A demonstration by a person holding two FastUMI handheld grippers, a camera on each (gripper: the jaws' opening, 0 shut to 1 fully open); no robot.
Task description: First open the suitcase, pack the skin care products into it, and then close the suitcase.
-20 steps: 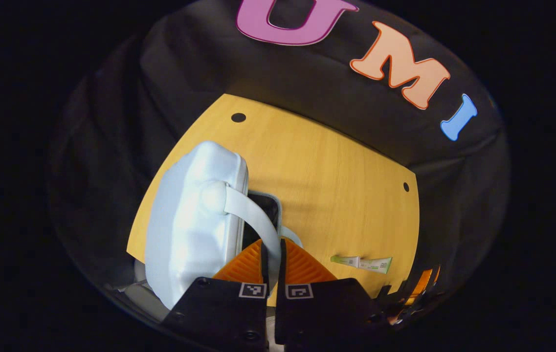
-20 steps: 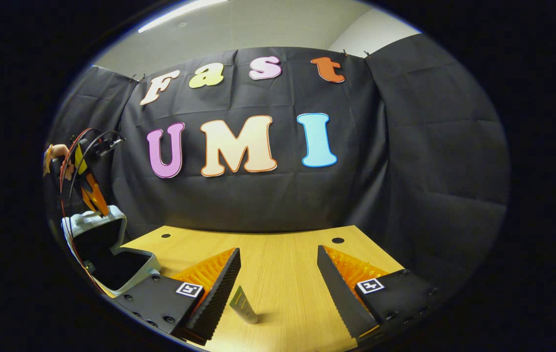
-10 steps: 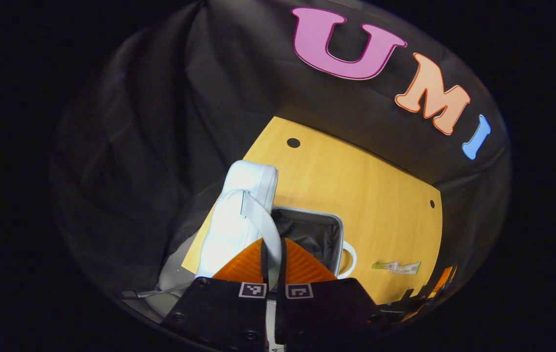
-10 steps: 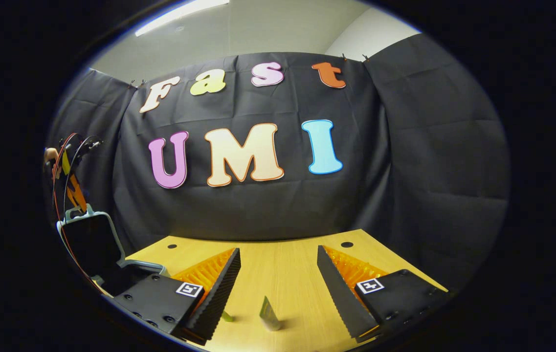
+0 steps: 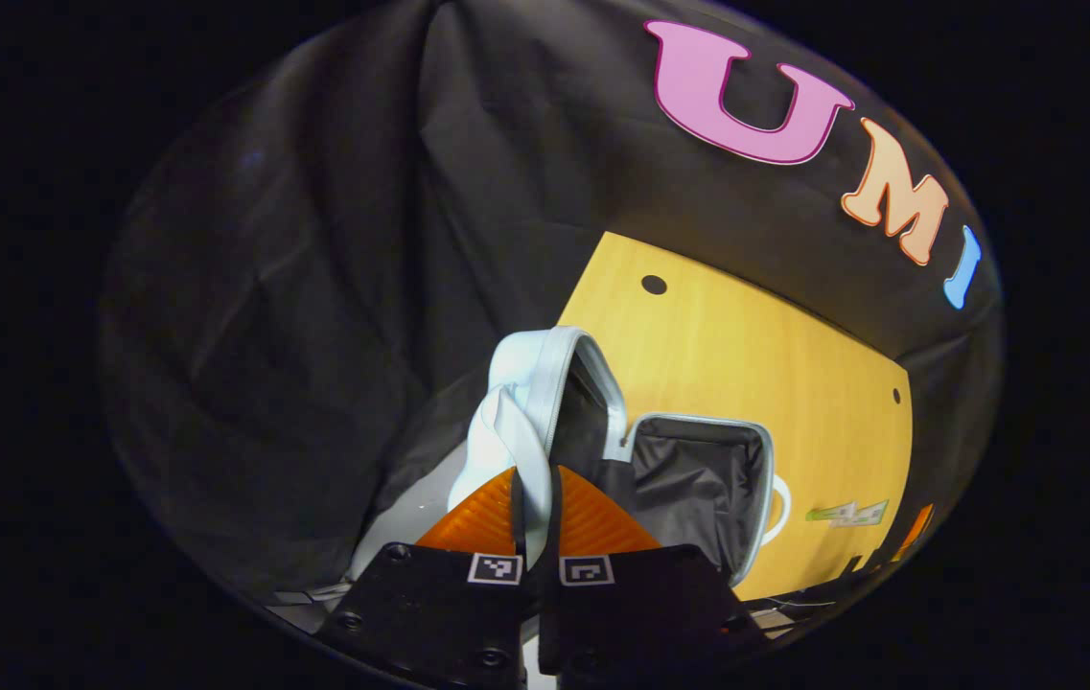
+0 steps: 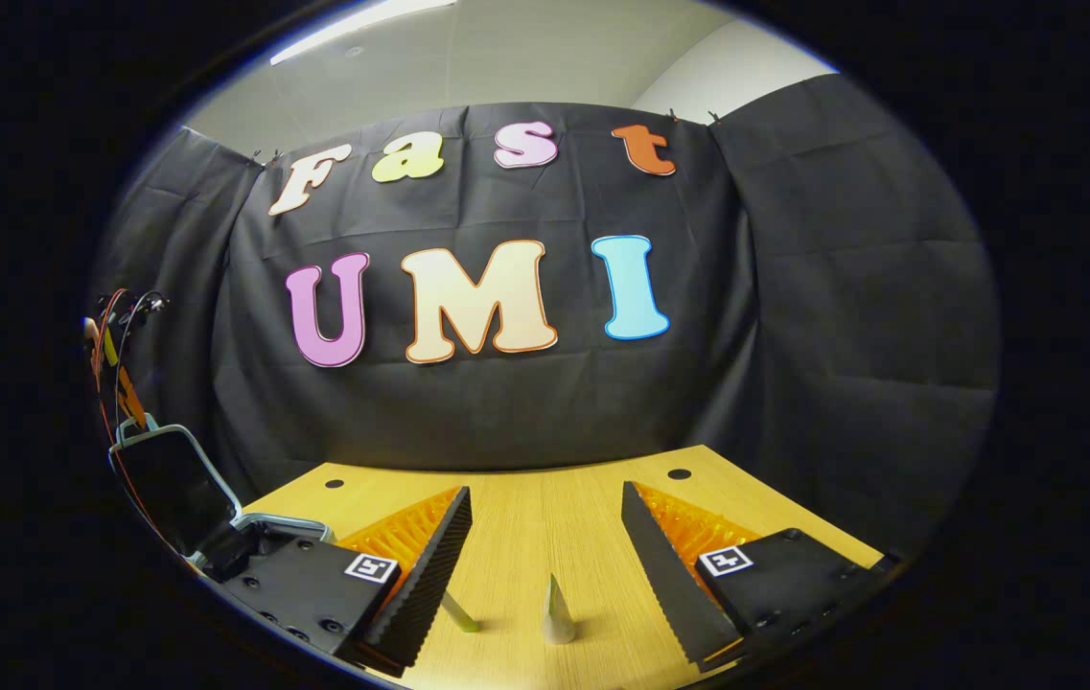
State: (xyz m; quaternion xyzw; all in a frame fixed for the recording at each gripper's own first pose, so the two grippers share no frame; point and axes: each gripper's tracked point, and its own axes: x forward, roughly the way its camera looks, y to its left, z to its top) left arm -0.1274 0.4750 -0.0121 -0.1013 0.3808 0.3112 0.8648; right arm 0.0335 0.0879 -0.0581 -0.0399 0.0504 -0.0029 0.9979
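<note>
In the left gripper view my left gripper (image 5: 535, 476) is shut on the white handle strap (image 5: 514, 429) of the pale blue suitcase lid (image 5: 537, 369), which is swung up past upright. The suitcase base (image 5: 698, 479) lies open on the table and shows its black lining. Two skin care tubes (image 5: 846, 513) lie to its right. In the right gripper view my right gripper (image 6: 545, 561) hangs open just above the table, with a pale tube (image 6: 559, 618) between its fingers and a second tube (image 6: 458, 613) beside the left finger. The open suitcase (image 6: 171, 489) stands at far left under the left gripper (image 6: 118, 383).
The wooden table (image 6: 545, 498) has small round holes near its back corners. The suitcase sits at the table's left edge. Black cloth walls close the booth behind and at the sides. The right gripper (image 5: 914, 532) shows at the far right of the left gripper view.
My left gripper has pulled the lid up and back by its strap, so the black-lined base now lies open. My right gripper has shifted slightly over the tubes and stays open.
</note>
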